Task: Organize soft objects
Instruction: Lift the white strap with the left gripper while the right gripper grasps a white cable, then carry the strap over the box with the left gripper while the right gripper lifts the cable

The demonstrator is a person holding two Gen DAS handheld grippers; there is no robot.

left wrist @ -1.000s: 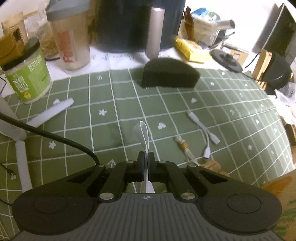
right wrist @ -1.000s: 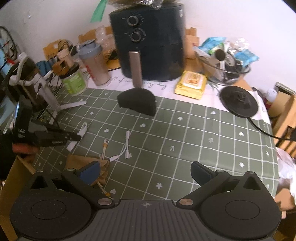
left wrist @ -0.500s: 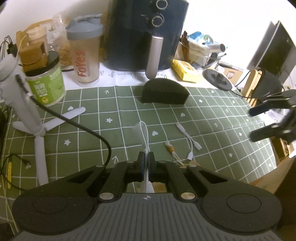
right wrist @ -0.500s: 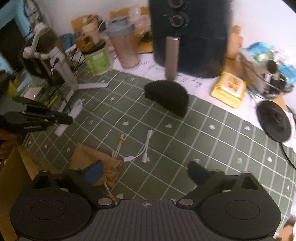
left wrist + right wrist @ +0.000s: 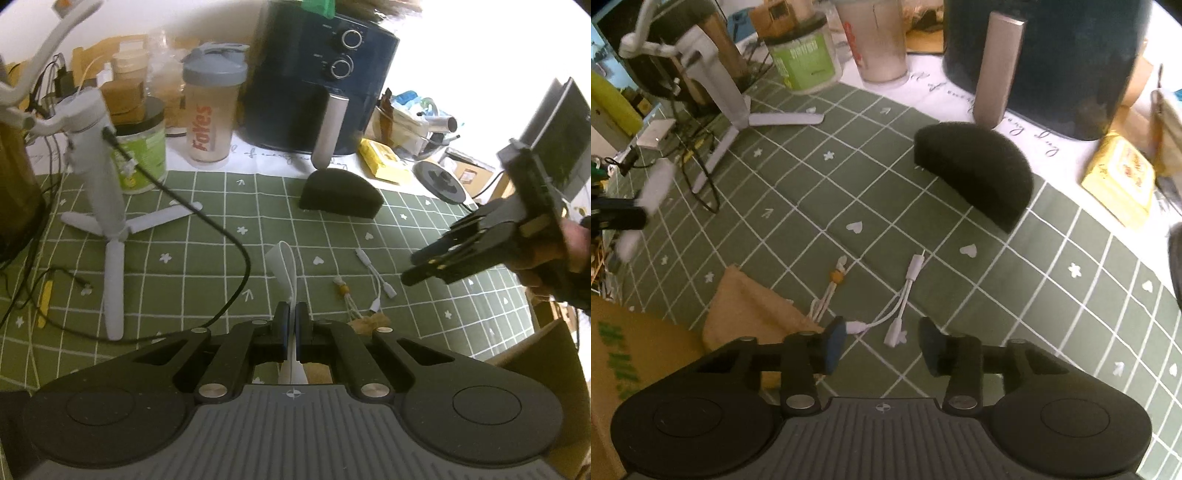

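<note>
White strap (image 5: 285, 264): flat looped band, pinched between the pressed-together fingers of the left gripper (image 5: 290, 320), loop raised above the green checked cloth (image 5: 207, 236). White splitter cable (image 5: 903, 301): lies on the cloth beside a tan pouch (image 5: 753, 314), right gripper (image 5: 882, 345) above it, jaws closing, pads not yet on it. Black foam block (image 5: 975, 171): near the air fryer (image 5: 317, 85).
</note>
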